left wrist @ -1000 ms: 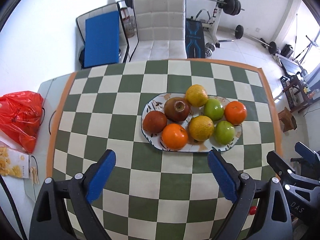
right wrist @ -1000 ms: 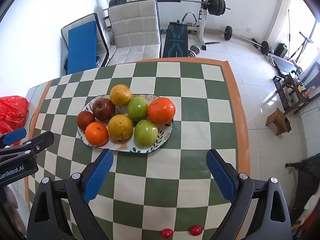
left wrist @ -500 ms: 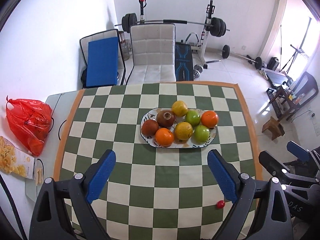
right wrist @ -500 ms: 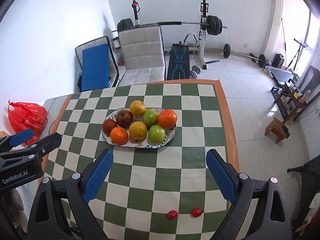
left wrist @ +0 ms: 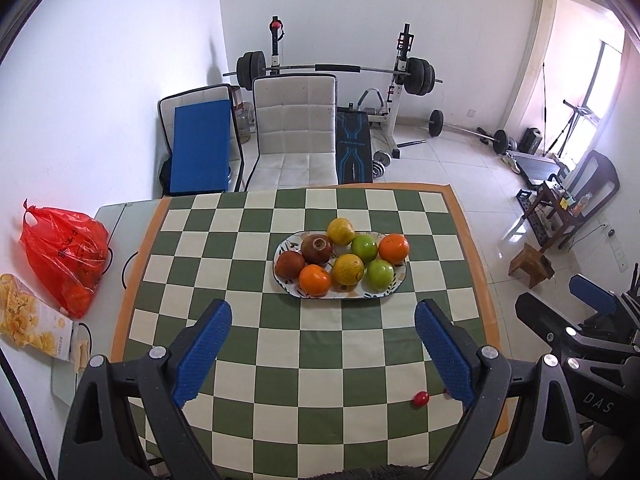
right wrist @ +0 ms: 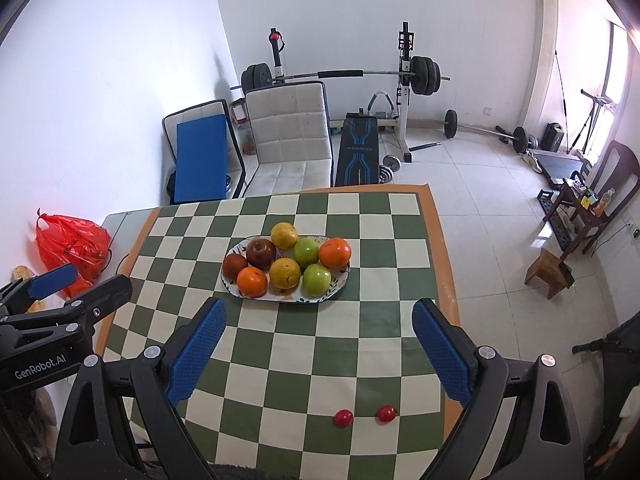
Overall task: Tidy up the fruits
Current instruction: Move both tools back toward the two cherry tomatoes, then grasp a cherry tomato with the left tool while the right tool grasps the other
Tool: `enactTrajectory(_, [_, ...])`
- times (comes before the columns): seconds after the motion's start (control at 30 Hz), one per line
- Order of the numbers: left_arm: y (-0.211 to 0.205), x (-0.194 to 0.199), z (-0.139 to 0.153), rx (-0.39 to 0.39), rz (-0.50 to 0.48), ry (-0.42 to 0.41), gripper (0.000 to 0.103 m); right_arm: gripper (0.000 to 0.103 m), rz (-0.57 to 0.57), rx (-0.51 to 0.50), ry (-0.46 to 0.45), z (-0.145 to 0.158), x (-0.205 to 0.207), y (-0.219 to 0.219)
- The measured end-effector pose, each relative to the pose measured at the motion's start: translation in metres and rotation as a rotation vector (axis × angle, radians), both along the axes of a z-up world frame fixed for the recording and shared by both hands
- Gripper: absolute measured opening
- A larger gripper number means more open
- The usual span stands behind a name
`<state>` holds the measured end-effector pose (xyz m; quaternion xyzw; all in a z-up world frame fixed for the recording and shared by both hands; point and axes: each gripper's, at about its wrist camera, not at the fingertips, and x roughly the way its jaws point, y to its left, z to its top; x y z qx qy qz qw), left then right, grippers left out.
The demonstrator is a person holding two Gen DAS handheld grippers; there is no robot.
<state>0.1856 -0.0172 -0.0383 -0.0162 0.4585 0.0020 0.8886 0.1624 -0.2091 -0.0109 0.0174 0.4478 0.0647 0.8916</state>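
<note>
An oval patterned plate [left wrist: 394, 285] [right wrist: 340, 284] sits mid-table on the green checkered cloth, holding several fruits: oranges [left wrist: 315, 279], green apples [left wrist: 380, 273], yellow citrus [right wrist: 285, 273] and dark red apples [right wrist: 261, 253]. Two small red fruits [right wrist: 343, 417] [right wrist: 386, 414] lie near the front edge; one of them [left wrist: 420, 398] shows in the left wrist view. My left gripper [left wrist: 323, 354] hangs open and empty, high above the front of the table. My right gripper [right wrist: 319, 352] is likewise open and empty, well back from the plate.
A red plastic bag [left wrist: 64, 254] and a snack packet [left wrist: 28, 322] lie off the cloth at the left. A white padded chair [left wrist: 295, 136] and a blue-cushioned chair [left wrist: 200, 146] stand behind the table, with a barbell rack [left wrist: 336, 68] beyond. A small wooden stool [right wrist: 549, 272] stands on the floor at the right.
Both grippers have drawn back and up from the plate, which now looks smaller and farther. The small red fruits at the front edge have come into view. Jaws stayed open.
</note>
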Motion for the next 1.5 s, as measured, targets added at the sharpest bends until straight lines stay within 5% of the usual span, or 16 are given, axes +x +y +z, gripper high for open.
enactTrajectory(0.37, [0.004,-0.005,0.002,-0.005,0.022,-0.007,0.094,0.096,0.005,0.027,-0.011,0.007,-0.002,0.000])
enactTrajectory(0.57, [0.000,0.010,-0.018,-0.001,0.025,0.049,0.100,0.096,-0.006,0.067,0.045,-0.018,0.010,-0.017])
enactTrajectory(0.7, [-0.016,0.032,-0.061,0.038,0.006,0.148,0.100,0.096,-0.061,0.065,0.163,-0.073,0.019,-0.050])
enactTrajectory(0.87, [-0.055,0.054,-0.138,0.059,-0.081,0.366,0.100,0.065,-0.134,0.097,0.373,-0.167,0.018,-0.098])
enactTrajectory(1.13, [-0.112,0.061,-0.250,0.104,-0.188,0.672,0.100,0.057,-0.224,0.226,0.625,-0.305,-0.002,-0.133])
enactTrajectory(1.33, [-0.138,0.054,-0.291,0.113,-0.238,0.783,0.100,0.033,-0.235,0.249,0.676,-0.351,-0.010,-0.130])
enactTrajectory(1.5, [-0.158,0.043,-0.301,0.067,-0.292,0.821,0.100,0.033,-0.236,0.241,0.640,-0.347,-0.021,-0.134])
